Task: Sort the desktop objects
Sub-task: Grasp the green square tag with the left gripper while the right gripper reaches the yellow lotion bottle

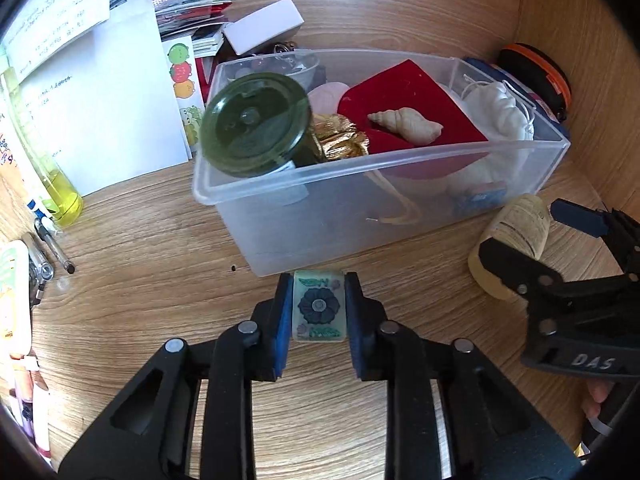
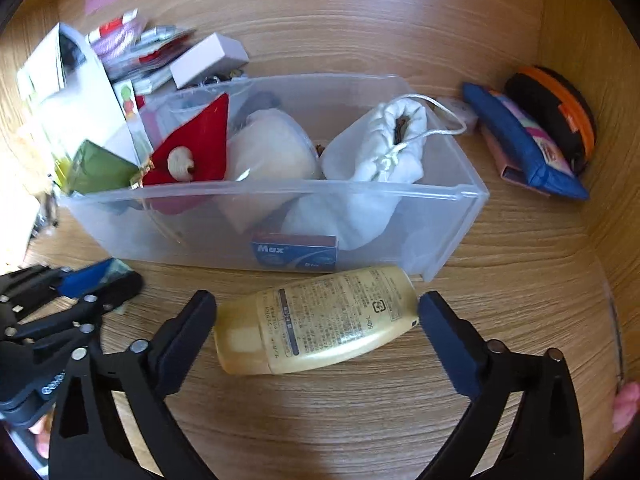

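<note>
My left gripper (image 1: 319, 284) is shut on a small pale tile (image 1: 319, 308) printed with a dark flower, held just above the wooden desk in front of the clear plastic bin (image 1: 360, 216). In the right wrist view the left gripper (image 2: 120, 274) appears at the left edge. My right gripper (image 2: 318, 308) is open, its fingers straddling a yellow tube (image 2: 320, 320) that lies on its side on the desk before the bin (image 2: 440, 232). The left wrist view shows the right gripper (image 1: 524, 228) around the same tube (image 1: 512, 228).
The bin holds a green glass jar (image 1: 256, 124), red cloth (image 1: 408, 92), a shell (image 1: 406, 124), a white drawstring bag (image 2: 384, 148) and a blue Max box (image 2: 294, 252). Papers (image 1: 100, 100), pens (image 1: 54, 244) and a yellow bottle (image 1: 64, 196) crowd the left. A blue pouch (image 2: 524, 144) and an orange-black disc (image 2: 560, 108) sit by the right wall.
</note>
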A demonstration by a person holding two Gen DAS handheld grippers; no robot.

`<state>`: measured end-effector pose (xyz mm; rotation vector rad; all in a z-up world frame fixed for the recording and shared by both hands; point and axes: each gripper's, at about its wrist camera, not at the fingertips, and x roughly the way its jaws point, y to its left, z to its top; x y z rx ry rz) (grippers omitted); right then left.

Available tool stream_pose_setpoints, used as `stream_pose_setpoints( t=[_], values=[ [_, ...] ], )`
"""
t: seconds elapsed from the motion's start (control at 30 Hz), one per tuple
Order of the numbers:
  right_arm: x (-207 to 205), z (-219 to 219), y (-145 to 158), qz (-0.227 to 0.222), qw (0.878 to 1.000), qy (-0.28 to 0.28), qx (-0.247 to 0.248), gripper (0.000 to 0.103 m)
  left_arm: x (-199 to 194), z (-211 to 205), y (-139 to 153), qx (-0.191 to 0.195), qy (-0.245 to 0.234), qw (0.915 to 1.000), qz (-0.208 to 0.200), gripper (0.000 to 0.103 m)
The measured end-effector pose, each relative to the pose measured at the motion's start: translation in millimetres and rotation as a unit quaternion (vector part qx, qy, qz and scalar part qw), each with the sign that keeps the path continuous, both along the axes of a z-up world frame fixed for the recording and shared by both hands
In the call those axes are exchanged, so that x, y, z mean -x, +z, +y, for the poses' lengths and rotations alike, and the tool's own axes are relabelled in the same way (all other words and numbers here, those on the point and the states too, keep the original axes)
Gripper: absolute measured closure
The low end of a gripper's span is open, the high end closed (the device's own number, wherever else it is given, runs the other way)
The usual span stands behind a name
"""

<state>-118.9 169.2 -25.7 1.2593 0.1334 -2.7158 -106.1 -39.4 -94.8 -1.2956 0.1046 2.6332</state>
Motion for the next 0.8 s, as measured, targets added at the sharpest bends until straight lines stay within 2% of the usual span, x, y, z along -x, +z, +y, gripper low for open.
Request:
stream_pose_setpoints(
  t=[0.23, 0.37, 0.53, 0.6, 0.8],
  values=[
    [-3.9, -13.1, -13.2, -0.004, 0.996, 0.023, -0.090, 0.000, -7.0, -3.9, 6.9, -0.013, -0.011, 0.9998, 0.008, 0.079],
    [-12.9, 9.6, -13.1, -0.009, 0.996, 0.004, -0.085, 0.000, -10.9, -0.5, 8.5, -0.010, -0.021, 0.9996, 0.013, 0.079],
    [-18.8, 46.7, -16.4, -0.045, 0.999, -0.007, -0.015, 0.000, -10.2, 10.2, 9.0, -0.007, -0.030, 0.9994, 0.018, 0.079],
    [-22.8, 54.8, -16.8, -0.051, 0.999, -0.008, -0.005, 0.000, -11.5, 11.1, 9.0, -0.006, -0.033, 0.9993, 0.018, 0.079],
    [-40.9, 70.9, -12.3, -0.047, 0.998, -0.013, -0.029, 0.000, -13.6, 12.9, 8.8, -0.004, -0.043, 0.9989, 0.018, 0.079]
  ],
)
